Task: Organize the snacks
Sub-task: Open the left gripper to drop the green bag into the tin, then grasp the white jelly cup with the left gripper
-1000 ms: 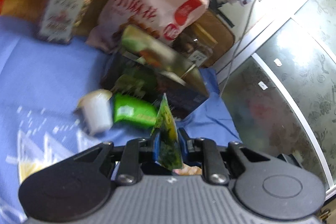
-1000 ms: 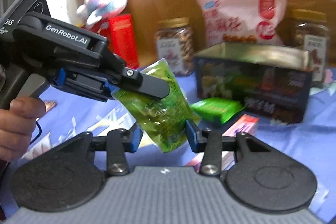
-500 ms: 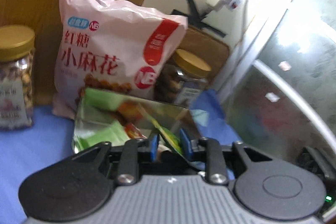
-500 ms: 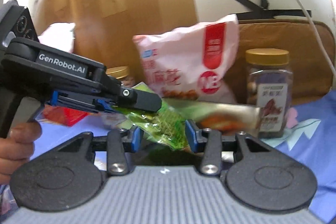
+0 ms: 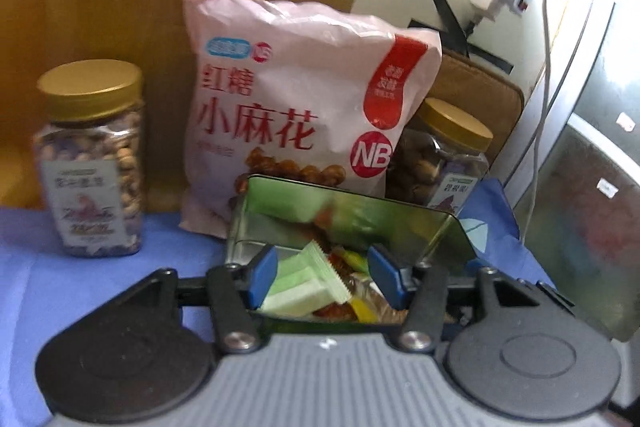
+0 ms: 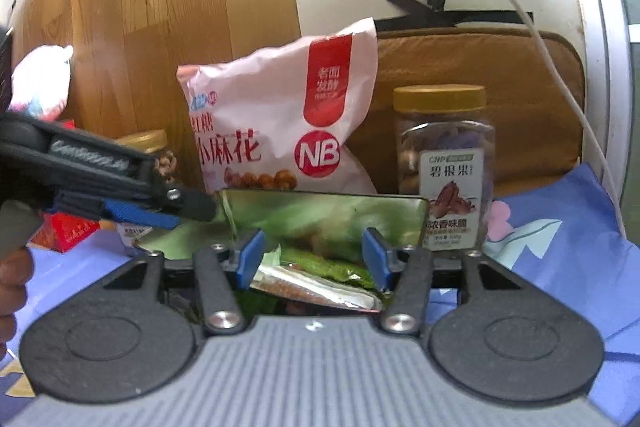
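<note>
both claws hang over the open tin (image 5: 452,231) on the blue cloth, and both are letting go. a second ago the left claw (image 5: 322,277) was clamped on the edge of a green packet, with the right claw (image 6: 312,259) cupped loosely around the packet's body well short of the tin. now the left claw's jaws are opening with nothing pressed between the blue pads (image 5: 262,277); what shows in the gap is the tin's contents below, a pale green wrapped bar (image 5: 304,287) and some orange and yellow wrappers. the right claw's jaws are opening too, and the green packet (image 6: 328,265) lies in the tin under them on top of a silver packet (image 6: 316,289), not pinched by either pad as far as i can tell. in the right view the left claw's finger (image 6: 192,205) reaches to the tin's left rim.

so the packet has gone from mid-air to inside the tin, and this item looks put away. the pink bag (image 5: 296,115) leans against the wood panel just behind the tin, flanked by two gold-lidded jars, one of nuts on the left (image 5: 90,163) and one on the right (image 6: 446,163). a red box (image 6: 64,231) sits at the left edge of the right view.

the sensible next thing is probably to lift both claws clear without snagging the rim, then go for another loose snack.
</note>
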`<state>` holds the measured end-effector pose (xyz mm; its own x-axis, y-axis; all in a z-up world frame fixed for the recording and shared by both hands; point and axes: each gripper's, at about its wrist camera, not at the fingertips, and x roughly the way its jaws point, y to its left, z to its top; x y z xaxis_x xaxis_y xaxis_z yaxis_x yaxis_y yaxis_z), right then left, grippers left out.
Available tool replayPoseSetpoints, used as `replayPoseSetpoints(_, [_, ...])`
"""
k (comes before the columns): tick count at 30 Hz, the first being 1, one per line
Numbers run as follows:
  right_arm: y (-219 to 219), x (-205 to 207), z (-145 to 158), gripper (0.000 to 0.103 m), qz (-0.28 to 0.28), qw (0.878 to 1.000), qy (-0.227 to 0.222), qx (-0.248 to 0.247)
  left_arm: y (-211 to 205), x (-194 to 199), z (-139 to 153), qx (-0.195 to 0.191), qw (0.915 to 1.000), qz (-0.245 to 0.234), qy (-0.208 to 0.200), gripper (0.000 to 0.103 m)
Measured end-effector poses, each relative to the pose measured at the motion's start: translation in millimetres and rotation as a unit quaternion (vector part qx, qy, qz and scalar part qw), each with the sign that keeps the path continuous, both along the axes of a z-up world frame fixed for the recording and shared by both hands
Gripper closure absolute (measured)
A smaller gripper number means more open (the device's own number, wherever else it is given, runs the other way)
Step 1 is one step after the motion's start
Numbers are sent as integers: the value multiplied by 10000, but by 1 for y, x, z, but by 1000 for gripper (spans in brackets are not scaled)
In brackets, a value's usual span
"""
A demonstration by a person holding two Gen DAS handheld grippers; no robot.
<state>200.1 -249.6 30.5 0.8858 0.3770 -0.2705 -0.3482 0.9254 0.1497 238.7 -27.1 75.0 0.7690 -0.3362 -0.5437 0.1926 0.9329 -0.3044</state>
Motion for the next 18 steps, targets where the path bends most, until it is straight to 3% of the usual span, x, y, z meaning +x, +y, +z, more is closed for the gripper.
replayPoseSetpoints(5, [-11, -22, 15, 46, 218, 9988, -108, 423, 19, -41, -2, 1, 10000, 27, -43, 48])
replayPoseSetpoints(8, [-10, -34, 11, 46, 841, 9942, 203, 642, 33, -58, -16, -100, 9998, 52, 157, 48])
replayPoseSetpoints(14, [36, -44, -16, 46, 1521, 9838, 914, -245, 81, -67, -49, -792, 9926, 492, 784, 48])
replayPoseSetpoints(18, [66, -54, -14, 46, 2000, 9748, 787, -597, 103, -68, -54, -1015, 9884, 706, 881, 48])
